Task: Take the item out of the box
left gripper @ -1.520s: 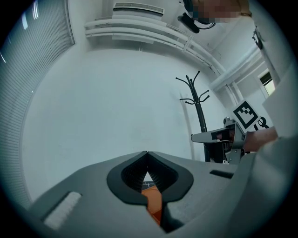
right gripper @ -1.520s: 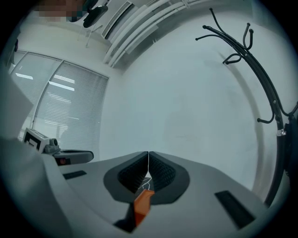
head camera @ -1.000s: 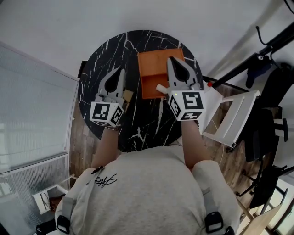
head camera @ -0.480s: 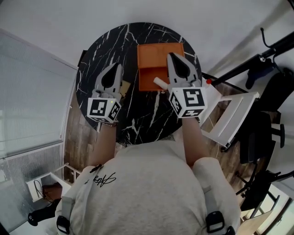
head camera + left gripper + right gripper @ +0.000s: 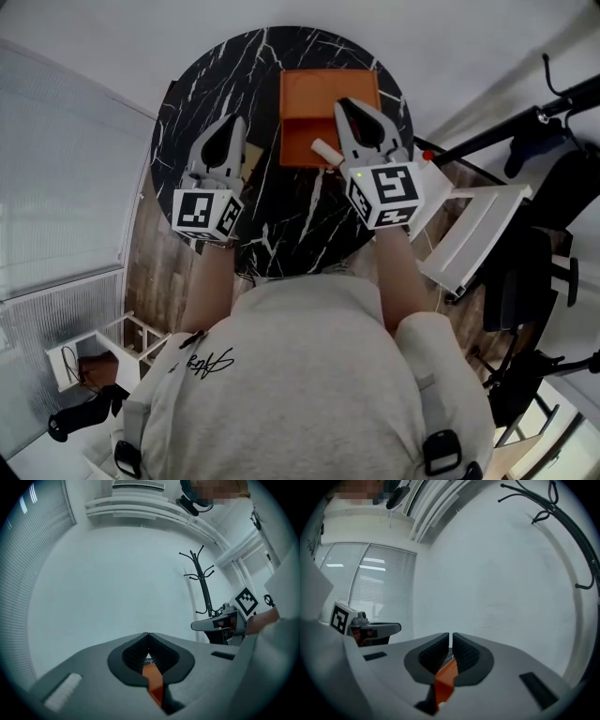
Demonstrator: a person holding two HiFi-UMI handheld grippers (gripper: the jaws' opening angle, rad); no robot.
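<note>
An orange box (image 5: pixel 328 94) lies open on the far right part of the round black marble table (image 5: pixel 202 84). A small white cylinder (image 5: pixel 324 150) rests at the box's near edge. My right gripper (image 5: pixel 346 102) hovers over the right side of the box, just right of the cylinder, shut and holding nothing. My left gripper (image 5: pixel 235 122) is over bare table left of the box, also shut and empty. The left gripper view shows the left gripper (image 5: pixel 148 634) with its tips meeting and an orange sliver (image 5: pixel 153 680) below them. The right gripper (image 5: pixel 451 634) shows only a hairline gap.
A white folding chair (image 5: pixel 473 234) stands just off the table's right edge, with black stands and chairs (image 5: pixel 539 272) beyond it. White blinds (image 5: pixel 56 187) run along the left. A coat rack (image 5: pixel 202 581) stands against the white wall.
The table and box now sit higher in the head view. The left gripper has drifted slightly away from the box. Both grippers stay shut.
</note>
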